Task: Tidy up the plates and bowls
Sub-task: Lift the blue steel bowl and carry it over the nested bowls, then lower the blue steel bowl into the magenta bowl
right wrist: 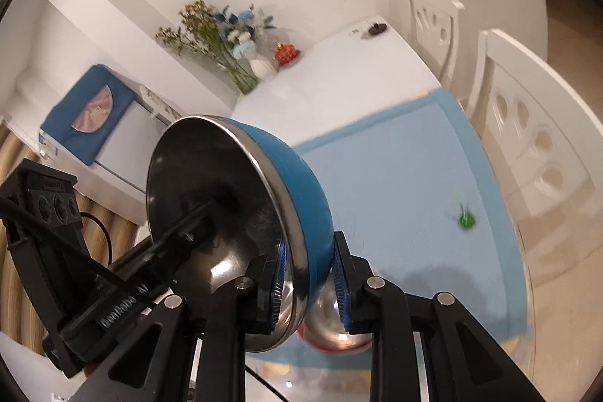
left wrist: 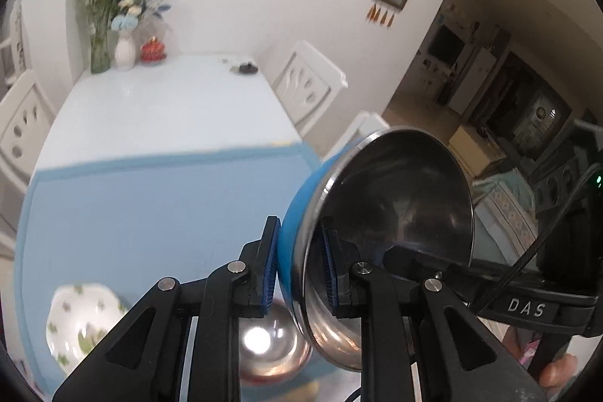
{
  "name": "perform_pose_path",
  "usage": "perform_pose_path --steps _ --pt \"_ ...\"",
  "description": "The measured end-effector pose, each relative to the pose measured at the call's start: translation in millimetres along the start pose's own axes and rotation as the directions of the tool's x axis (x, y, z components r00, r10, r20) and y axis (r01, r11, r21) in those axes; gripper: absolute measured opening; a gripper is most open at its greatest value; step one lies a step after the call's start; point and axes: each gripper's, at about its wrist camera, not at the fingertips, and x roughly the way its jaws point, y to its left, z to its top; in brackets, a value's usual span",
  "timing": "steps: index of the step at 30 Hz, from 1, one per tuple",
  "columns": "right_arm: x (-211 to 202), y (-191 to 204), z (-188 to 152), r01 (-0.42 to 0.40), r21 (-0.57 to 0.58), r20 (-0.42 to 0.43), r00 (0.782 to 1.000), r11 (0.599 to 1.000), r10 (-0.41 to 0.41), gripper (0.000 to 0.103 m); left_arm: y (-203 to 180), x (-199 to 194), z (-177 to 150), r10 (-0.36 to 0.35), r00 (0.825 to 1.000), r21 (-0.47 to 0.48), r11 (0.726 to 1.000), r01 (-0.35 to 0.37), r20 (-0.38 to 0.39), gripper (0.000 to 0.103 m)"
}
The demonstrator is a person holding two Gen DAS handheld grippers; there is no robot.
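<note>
Two tools share one load. Seen from the left wrist, the left tool [left wrist: 299,270] is nearly closed on the rim of a blue bowl [left wrist: 301,210] with a steel inside: one pad presses the blue outer wall, the other sits inside against the metal. The bowl stands on edge in the air above the blue mat [left wrist: 150,213], its mouth turned toward the other tool, whose black body shows beyond it. Pinching the thin rim is probably the only purchase such a round wall offers. Below, on the tabletop [left wrist: 169,108], a steel bowl [left wrist: 271,341] rests near the lower edge and a flowered white bowl [left wrist: 83,323] lies to its left, likely places for stacking.

From the right wrist, the right tool [right wrist: 311,287] clamps the same blue bowl [right wrist: 297,183] at its rim, jaws all but shut, one pad inside and one outside. The steel bowl [right wrist: 335,330] sits directly underneath, so the lifted bowl seems meant to nest there. A small green object [right wrist: 466,219] lies well apart on the mat.
</note>
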Motion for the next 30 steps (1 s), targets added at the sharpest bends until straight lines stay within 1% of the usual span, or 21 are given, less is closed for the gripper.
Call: perform_pose_path --steps 3,5,8,13,14,17,20,22,26,30 --pt "7 11 -31 0.042 0.010 -0.040 0.998 0.999 -0.041 0.024 15 -12 -30 -0.024 0.999 -0.034 0.999 0.023 -0.047 0.018" --pt "17 13 -55 0.048 0.045 -0.089 0.995 0.998 -0.044 0.024 27 -17 -52 -0.034 0.996 -0.065 0.997 0.029 -0.079 0.018" --pt "30 14 -86 0.054 0.076 -0.144 0.989 0.996 -0.043 0.024 38 -25 -82 -0.042 0.992 -0.087 0.996 0.031 -0.121 0.018" --pt "48 12 -141 0.095 0.109 -0.225 0.972 0.989 -0.069 0.024 51 -27 -133 -0.040 0.978 -0.112 0.994 0.017 -0.206 0.017" --pt "53 11 -151 0.118 0.107 -0.252 0.964 0.987 -0.088 0.024 51 -25 -142 -0.038 0.973 -0.113 0.993 0.013 -0.226 0.016" --pt "59 2 -166 0.144 0.124 -0.292 0.951 0.982 -0.103 0.024 50 -18 -165 -0.041 0.962 -0.123 0.992 0.008 -0.270 0.016" --pt "62 -10 -168 0.144 0.151 -0.314 0.945 0.978 -0.090 0.024 50 -11 -172 -0.059 0.956 -0.143 0.990 0.018 -0.289 0.016" --pt "63 -15 -160 0.139 0.142 -0.305 0.948 0.980 -0.090 0.024 49 -6 -167 -0.064 0.958 -0.144 0.989 0.024 -0.280 0.016" --pt "65 -13 -139 0.150 0.099 -0.276 0.954 0.984 -0.118 0.024 44 8 -145 -0.045 0.964 -0.132 0.991 0.010 -0.262 0.016" --pt "76 -19 -111 0.162 0.073 -0.251 0.958 0.984 -0.139 0.024 40 30 -120 0.001 0.971 -0.097 0.995 -0.025 -0.238 0.016"
